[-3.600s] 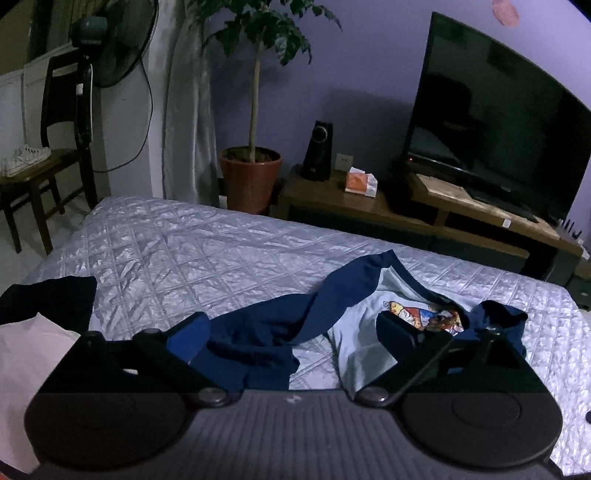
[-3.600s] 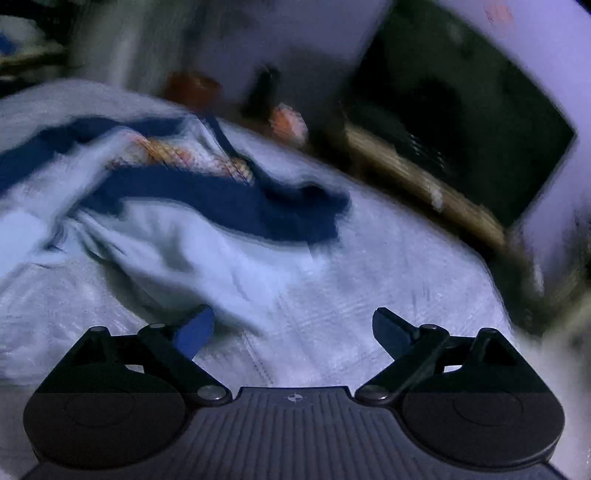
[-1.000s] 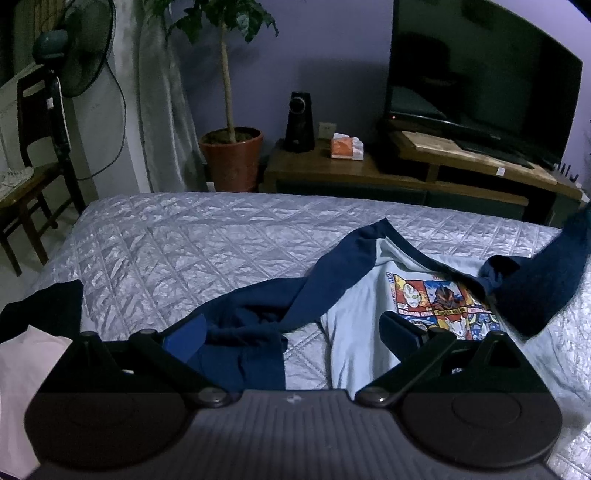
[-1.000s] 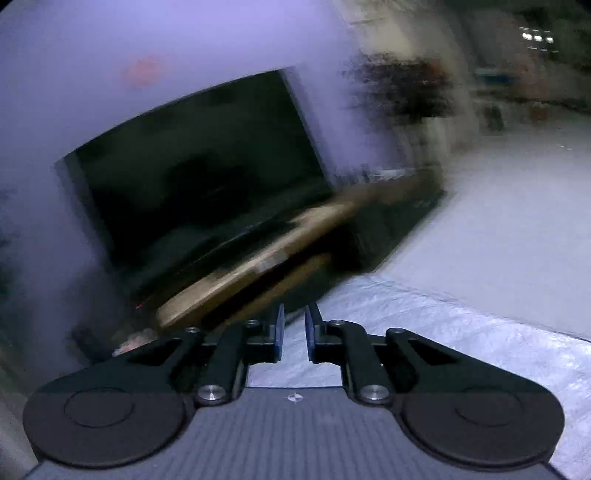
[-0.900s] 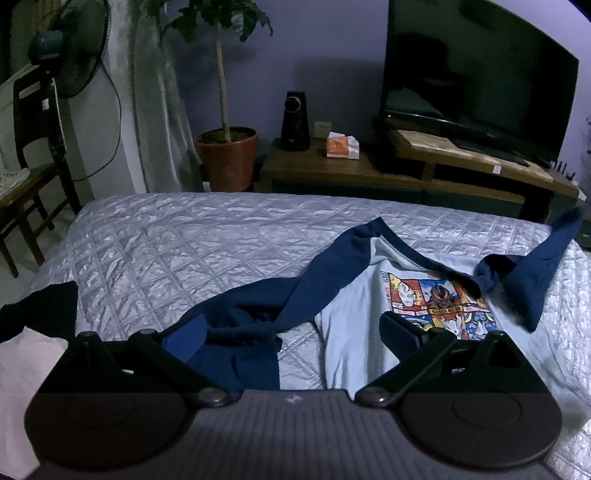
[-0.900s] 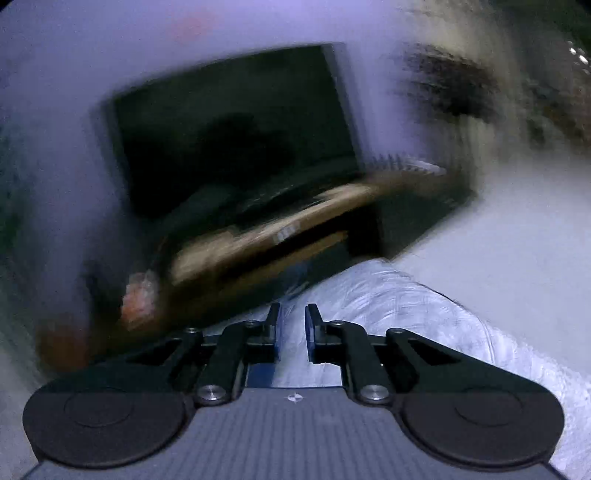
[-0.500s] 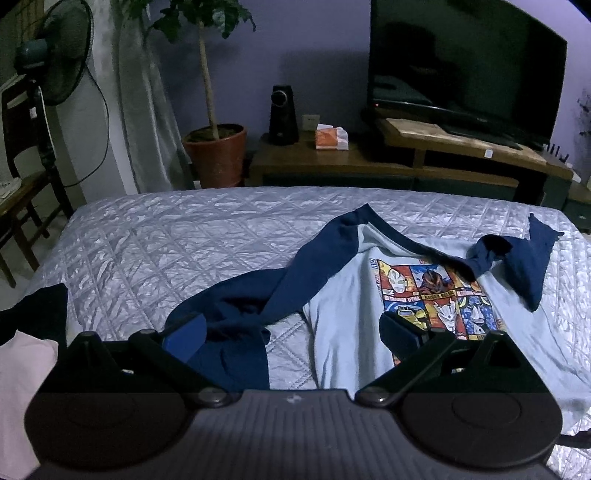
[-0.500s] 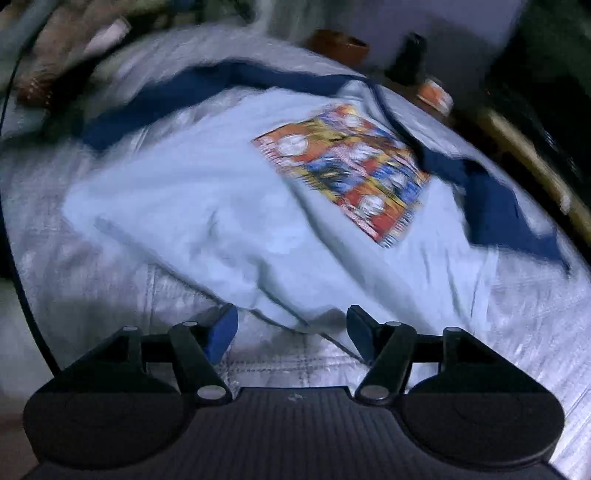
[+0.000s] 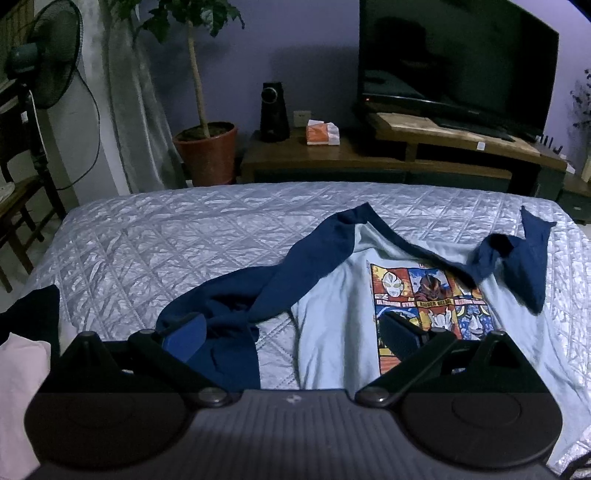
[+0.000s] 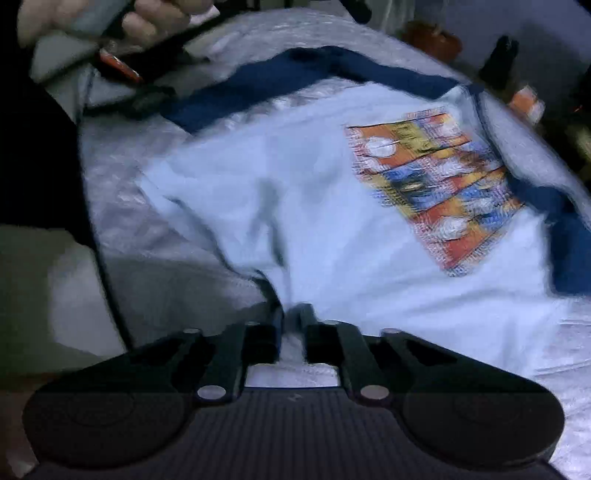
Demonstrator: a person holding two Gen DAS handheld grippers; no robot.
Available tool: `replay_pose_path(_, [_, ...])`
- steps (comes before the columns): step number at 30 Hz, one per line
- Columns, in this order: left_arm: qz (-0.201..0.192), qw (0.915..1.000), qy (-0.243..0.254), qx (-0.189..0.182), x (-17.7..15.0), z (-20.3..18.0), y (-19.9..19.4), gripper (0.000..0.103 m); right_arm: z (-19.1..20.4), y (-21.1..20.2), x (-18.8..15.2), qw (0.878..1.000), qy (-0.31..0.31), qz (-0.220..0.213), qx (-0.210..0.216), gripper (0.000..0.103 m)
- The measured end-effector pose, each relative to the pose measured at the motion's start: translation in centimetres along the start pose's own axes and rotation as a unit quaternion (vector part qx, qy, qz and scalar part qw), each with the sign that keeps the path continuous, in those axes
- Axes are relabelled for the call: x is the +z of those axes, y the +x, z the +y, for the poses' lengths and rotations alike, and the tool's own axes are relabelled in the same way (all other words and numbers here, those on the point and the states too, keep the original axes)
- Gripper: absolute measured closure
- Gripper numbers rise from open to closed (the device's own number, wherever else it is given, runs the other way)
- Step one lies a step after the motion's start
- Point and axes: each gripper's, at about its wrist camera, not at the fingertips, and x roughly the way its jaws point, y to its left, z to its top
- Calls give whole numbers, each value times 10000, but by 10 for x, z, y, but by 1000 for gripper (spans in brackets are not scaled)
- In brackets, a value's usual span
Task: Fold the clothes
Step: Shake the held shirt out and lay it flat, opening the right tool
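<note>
A light blue shirt (image 9: 332,314) with navy sleeves and a colourful printed picture (image 9: 424,291) lies spread face up on the bed. Its left sleeve (image 9: 258,291) lies crumpled; the right sleeve (image 9: 524,273) lies folded near the bed's right side. My left gripper (image 9: 290,326) hovers open above the left sleeve and the shirt's side, holding nothing. In the blurred right wrist view, my right gripper (image 10: 293,317) is at the shirt's (image 10: 314,184) near hem. Its jaws are closing, with a bunch of light blue cloth pinched between them.
A silver quilted cover (image 9: 166,240) is on the bed. A pink cloth (image 9: 18,387) and a dark garment (image 9: 33,314) lie at its left edge. Beyond stand a potted plant (image 9: 207,151), a wooden stand (image 9: 369,155) with a television (image 9: 454,62), and a fan (image 9: 44,70). A person's hand (image 10: 147,14) shows top left.
The right gripper swung from facing the television down to the shirt's hem, opened, then closed on the cloth. The lifted right sleeve dropped onto the bed. The left gripper stayed open, barely moving.
</note>
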Motion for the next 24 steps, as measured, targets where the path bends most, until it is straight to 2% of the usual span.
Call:
replay_pose_path(1, [6,10000,19,-4,0,-1,0,3,-5,-6,-2,9999,139,-56,-8,80])
replay_pose_path(2, [24,10000,49,-11,-1,-3,1,3,-11,-14,-6,9993,320,-187,-69,75])
replay_pose_path(3, [46,10000,82,-19,-2,-4,1,3,-20,-23,-11,9973,576,-361,-275,58])
replay_pose_path(4, [70,9999,117,-25,-3,-6,2,3,-30,-30,-17,9934,865,-484,-578,48])
replay_pose_path(5, [101,9998,165,-29,-4,-8,2,3,-40,-36,-26,9872,1176,-577,-908,31])
replay_pose_path(7, [159,9995,274,-47,-6,-13,4,3,-63,-43,-48,9677,1925,-594,-1513,30])
replay_pose_path(9, [217,9991,334,-133,-9,-18,5,3,-84,-46,-74,9422,2771,-596,-1788,30])
replay_pose_path(10, [260,9989,346,-187,-10,-19,5,3,-91,-46,-85,9326,3083,-601,-1777,30])
replay_pose_path(14, [435,9975,463,-318,-18,-28,9,3,-103,-36,-113,9179,3684,-646,-1327,31])
replay_pose_path(16, [547,9961,614,-325,-23,-35,13,3,-104,-33,-116,9144,3774,-733,-1265,38])
replay_pose_path(18, [704,9941,743,-369,-30,-41,19,3,-107,-31,-119,9054,3976,-863,-1213,51])
replay_pose_path(19, [791,9928,815,-387,-34,-44,22,3,-107,-31,-121,9021,4057,-924,-1139,61])
replay_pose_path(20, [891,9911,911,-384,-39,-48,26,3,-107,-32,-122,9007,4114,-965,-1011,89])
replay_pose_path(24, [1277,9802,1499,-218,-63,-67,40,6,-104,-48,-127,8935,4240,-1295,-718,93])
